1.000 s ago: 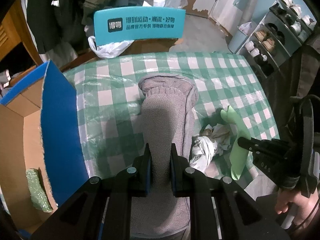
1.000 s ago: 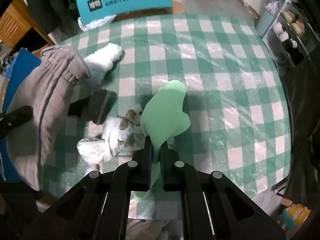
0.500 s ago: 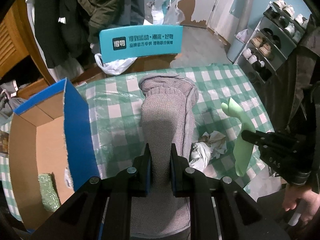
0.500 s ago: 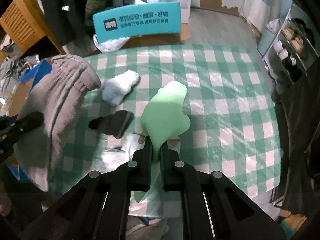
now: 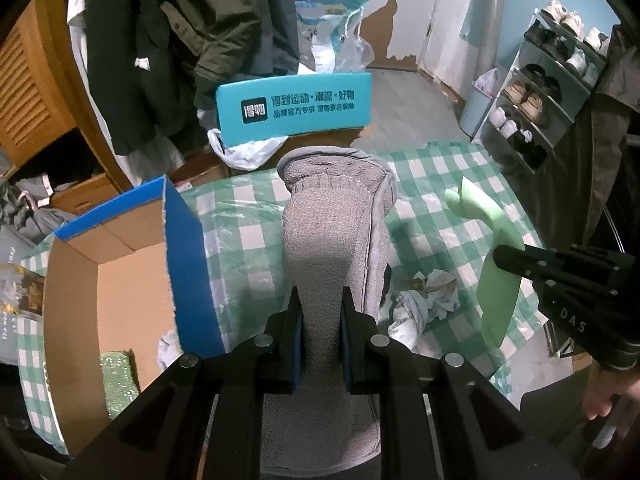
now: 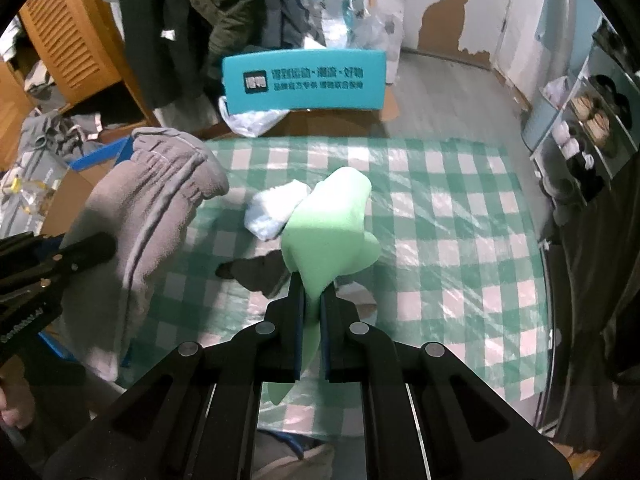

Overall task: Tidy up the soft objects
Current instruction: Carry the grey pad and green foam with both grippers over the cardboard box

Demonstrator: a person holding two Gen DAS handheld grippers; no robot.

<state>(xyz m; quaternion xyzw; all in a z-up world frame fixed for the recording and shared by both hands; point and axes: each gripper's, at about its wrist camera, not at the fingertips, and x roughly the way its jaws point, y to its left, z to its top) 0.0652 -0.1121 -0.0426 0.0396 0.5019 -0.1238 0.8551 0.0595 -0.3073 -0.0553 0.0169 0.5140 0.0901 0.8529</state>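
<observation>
I am holding two things up above the surface (image 6: 460, 216), one in each pair of tongs; my left tongs (image 5: 320, 312) are clamped on a grey fleece garment (image 5: 332, 232), which is hanging over the near left part of the checked cloth, and my right tongs (image 6: 314, 300) are pinched tight on a pale green foam piece (image 6: 332, 224) above the middle of the near edge. Beside the surface's left edge one open cardboard box (image 5: 120, 288) is standing, its blue flap (image 5: 188, 264) rising between the garment and the box's inside; one green sponge-like block (image 5: 118, 380) and something white are lying on its floor. Three soft things are lying on the cloth: one white sock (image 6: 276, 210) near the middle, one dark flat scrap (image 6: 256, 274) just below my foam piece, and one crumpled white rag (image 5: 424, 300) towards the near edge. Beyond the far edge one teal sign (image 6: 304, 82) is standing; a white plastic bag (image 6: 250, 122) is lying under it; dark coats (image 5: 172, 48) are hanging behind; one shoe rack (image 5: 548, 92) is filling the right wall.
</observation>
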